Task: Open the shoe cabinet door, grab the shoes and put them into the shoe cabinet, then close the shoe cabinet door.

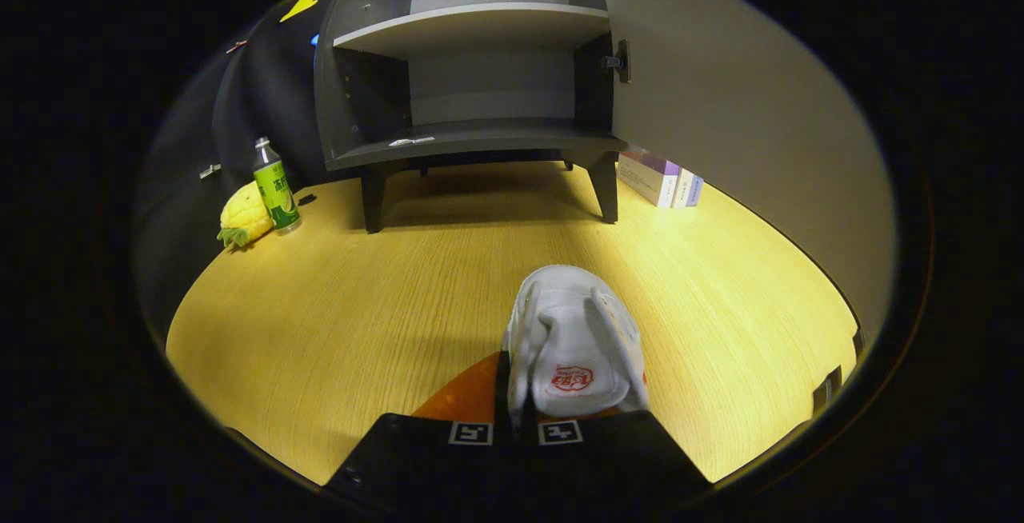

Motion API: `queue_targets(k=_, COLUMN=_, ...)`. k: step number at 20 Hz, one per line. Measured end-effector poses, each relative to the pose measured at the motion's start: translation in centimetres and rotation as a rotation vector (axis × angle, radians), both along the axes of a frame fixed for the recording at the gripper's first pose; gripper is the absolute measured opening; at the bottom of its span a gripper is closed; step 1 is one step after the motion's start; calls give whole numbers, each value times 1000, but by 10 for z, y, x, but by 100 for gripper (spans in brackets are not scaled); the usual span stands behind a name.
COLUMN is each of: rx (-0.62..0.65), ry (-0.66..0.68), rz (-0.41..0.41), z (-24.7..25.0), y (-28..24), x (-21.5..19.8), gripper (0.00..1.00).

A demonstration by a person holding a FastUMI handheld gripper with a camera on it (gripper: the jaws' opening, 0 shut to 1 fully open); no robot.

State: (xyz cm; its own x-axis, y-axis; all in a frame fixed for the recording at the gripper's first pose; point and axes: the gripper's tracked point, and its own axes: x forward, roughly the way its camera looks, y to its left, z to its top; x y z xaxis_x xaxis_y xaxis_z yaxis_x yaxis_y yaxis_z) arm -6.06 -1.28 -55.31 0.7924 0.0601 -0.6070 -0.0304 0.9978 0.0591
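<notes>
- Gripper [514, 395]: fingers drawn close together, pinching the near side wall of a small white fabric shoe [574, 343] with a red logo on its tongue.
- Shoe sat just ahead of the fingers, toe pointing toward the cabinet, above the yellow wood-grain floor [336, 307].
- Grey shoe cabinet [472, 67] on short legs stood well beyond, pale door [736, 131] swung open, shelves bare.
- Green-labelled bottle [274, 185] touched a yellow plush toy [244, 217] beside the cabinet.
- White-and-purple boxes [660, 177] lay behind the door.
</notes>
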Motion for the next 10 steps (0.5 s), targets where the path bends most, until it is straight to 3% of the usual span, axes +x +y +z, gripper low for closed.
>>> queue_targets(k=5, rx=28, ry=-24, rz=-1, z=40, y=-1, x=2, gripper=6)
queue_targets(k=10, rx=58, ry=-56, rz=20, z=116, y=7, x=6, gripper=6)
